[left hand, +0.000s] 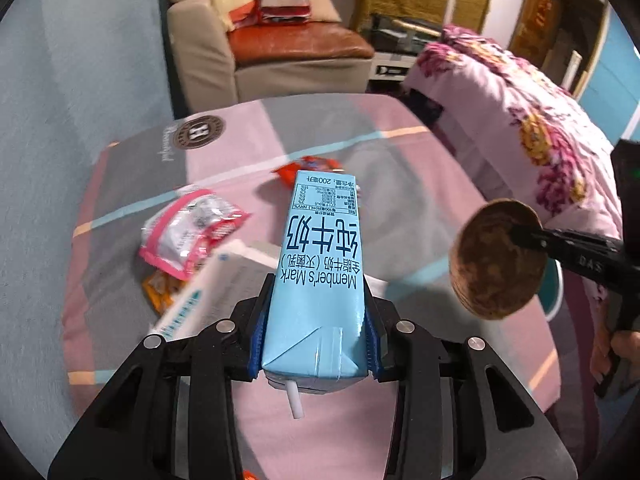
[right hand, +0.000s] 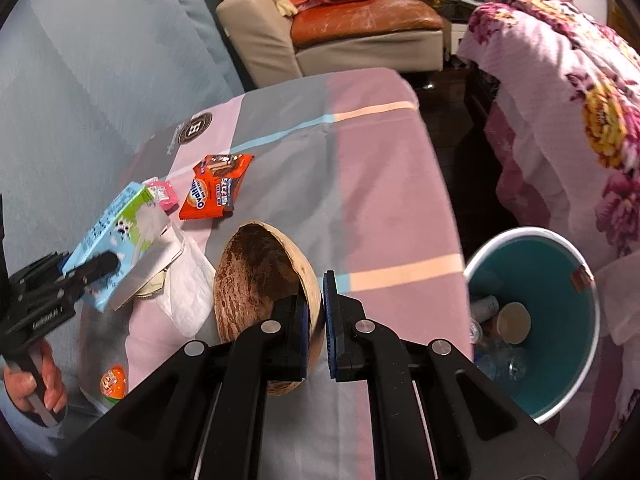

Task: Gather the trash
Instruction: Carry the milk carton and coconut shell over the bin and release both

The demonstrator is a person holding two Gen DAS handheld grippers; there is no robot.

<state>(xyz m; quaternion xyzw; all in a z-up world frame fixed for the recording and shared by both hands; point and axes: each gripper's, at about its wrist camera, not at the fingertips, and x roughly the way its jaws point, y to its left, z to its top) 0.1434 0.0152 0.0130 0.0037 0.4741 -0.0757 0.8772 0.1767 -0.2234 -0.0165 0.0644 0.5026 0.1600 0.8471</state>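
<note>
Milk carton (left hand: 320, 280) sits clamped in our left gripper (left hand: 316, 320) above the tabletop (left hand: 420, 184); our right gripper (right hand: 316, 320) pinches the coconut shell's (right hand: 260, 276) rim, near the teal bin (right hand: 560, 344)

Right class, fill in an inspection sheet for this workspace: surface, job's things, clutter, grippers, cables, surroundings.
Surface: table under a pink and grey cloth.
Job's things: milk carton, coconut shell, orange wrapper, pink wrapper; bin beside the table, already holding trash.
Clutter: white paper.
Grippers: left gripper clamps the carton; right gripper pinches the shell's rim.
Cables: nothing seen.
Surroundings: sofa, flowered quilt.
</note>
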